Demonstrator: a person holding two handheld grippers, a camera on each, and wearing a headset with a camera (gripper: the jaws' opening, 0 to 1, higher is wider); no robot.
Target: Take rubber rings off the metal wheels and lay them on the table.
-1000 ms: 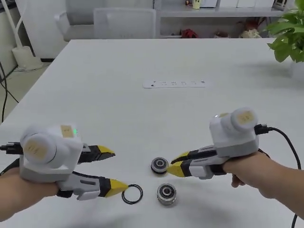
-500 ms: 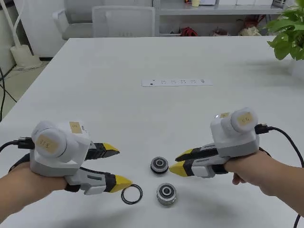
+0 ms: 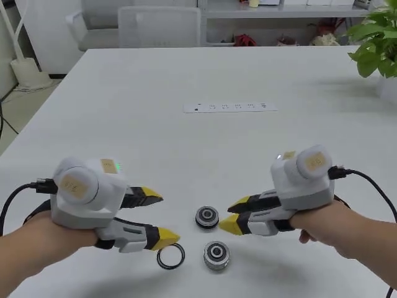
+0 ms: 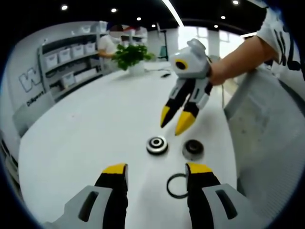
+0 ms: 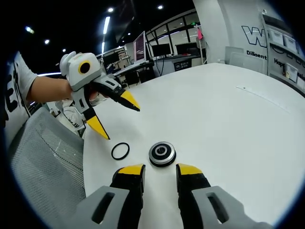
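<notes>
- While they hover over the white table (image 3: 198,143), left gripper (image 3: 164,217) gapes wide, right gripper (image 3: 228,216) narrowly, both empty.
- Far wheel (image 3: 207,216) and near wheel (image 3: 216,253) sit between them: a glancing pinch could skid either.
- Loose rubber ring (image 3: 170,256) lies by the left tip.

Wall lettering (image 5: 254,37): "W", "Diligent"

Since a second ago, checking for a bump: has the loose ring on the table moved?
No. The rubber ring keeps its spot beside the nearer metal wheel.
</notes>
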